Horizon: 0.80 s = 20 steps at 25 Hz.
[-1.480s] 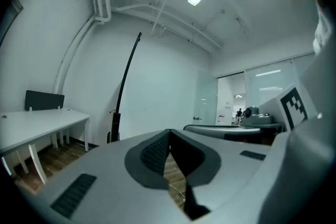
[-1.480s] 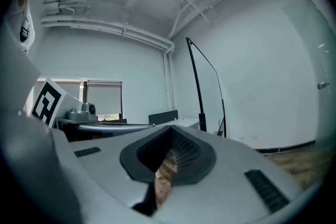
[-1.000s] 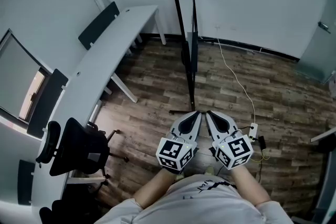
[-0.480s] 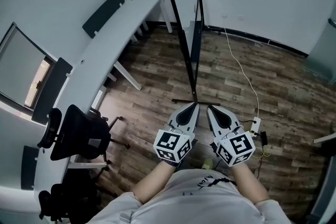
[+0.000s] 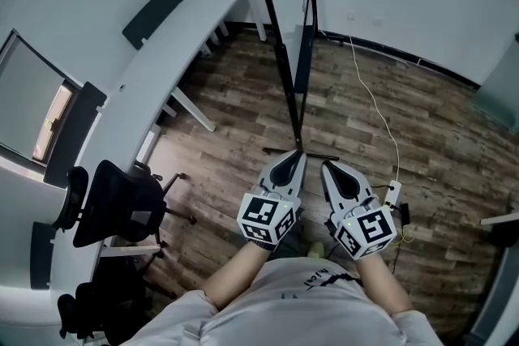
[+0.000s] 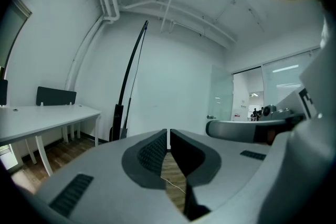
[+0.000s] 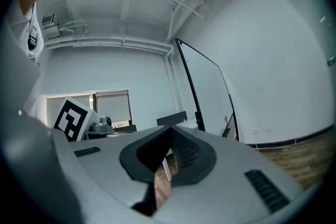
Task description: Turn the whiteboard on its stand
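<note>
1. The whiteboard (image 5: 303,61) stands upright on the wood floor (image 5: 235,117) straight ahead of me, its long axis running floor to ceiling and its thin edge turned toward me, so the head view shows little more than two dark frame lines rising out of the top of the picture
2. Seen from the right gripper view, the whiteboard (image 7: 207,89) shows a plain white face inside a slim black frame, caught at a slant and leaning in the wide lens; the left gripper view catches only the dark edge and the stand bracket (image 6: 116,120) low on it
3. The stand's foot bar (image 5: 276,151) lies flat across the planks, at right angles to the board's edge
4. My left gripper (image 5: 298,159) points at the base of the stand, tip close over the foot bar; whether it touches I cannot tell. Its fingers are pressed together with nothing between them (image 6: 168,136)
5. My right gripper (image 5: 326,168) sits just beside the left, aimed the same way, its fingers likewise closed tip to tip and empty (image 7: 170,132)
6. A long white desk (image 5: 154,69) runs along the wall to my left with a black office chair (image 5: 122,211) near its end; a pale cable (image 5: 377,113) trails over the floor on my right to a power strip (image 5: 392,194)
</note>
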{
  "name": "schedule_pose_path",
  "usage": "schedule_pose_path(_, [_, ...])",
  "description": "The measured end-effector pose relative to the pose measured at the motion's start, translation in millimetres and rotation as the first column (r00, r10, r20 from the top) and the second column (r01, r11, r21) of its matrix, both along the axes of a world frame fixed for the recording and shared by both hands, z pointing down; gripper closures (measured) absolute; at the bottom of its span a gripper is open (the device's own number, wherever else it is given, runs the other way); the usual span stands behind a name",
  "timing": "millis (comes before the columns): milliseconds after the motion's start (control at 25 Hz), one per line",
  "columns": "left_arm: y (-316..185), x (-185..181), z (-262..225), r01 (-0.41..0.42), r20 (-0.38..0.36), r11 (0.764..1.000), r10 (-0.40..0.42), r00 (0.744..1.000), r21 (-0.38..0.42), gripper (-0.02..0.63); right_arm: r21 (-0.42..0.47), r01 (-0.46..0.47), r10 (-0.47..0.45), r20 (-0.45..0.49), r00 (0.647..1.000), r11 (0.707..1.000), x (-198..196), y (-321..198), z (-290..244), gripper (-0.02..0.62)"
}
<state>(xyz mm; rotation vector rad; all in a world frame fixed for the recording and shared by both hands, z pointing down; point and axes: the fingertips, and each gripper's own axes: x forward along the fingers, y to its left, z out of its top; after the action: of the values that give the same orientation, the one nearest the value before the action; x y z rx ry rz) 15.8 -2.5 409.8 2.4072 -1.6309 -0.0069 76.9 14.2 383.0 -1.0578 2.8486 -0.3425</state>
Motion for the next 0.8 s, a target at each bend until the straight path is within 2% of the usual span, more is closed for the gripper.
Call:
schedule_pose_path(440, [-114.4,-61.1,19.5,0.024,-0.008,1.0,-0.024,1.0,-0.002,0.589,0.023,-0.018,0.018,-0.012,1.0,1.0,-57.1,-102.2,-2.3,0.583])
schedule_pose_path(600, [-158.9,-83.6,34.8,0.028,0.0,0.999,-0.028,1.0,-0.022,0.51,0.019,-0.037,0.037,-0.027,0.999,0.999,-77.9,-139.2,0.2,0.583])
schedule_pose_path(800, [-209.3,-107.4,65.7,0.041,0.028,0.998,-0.04,0.999,-0.055,0.443,0.002,-0.07,0.07,-0.061,0.996,0.998,-94.5,-171.5,8.7,0.583])
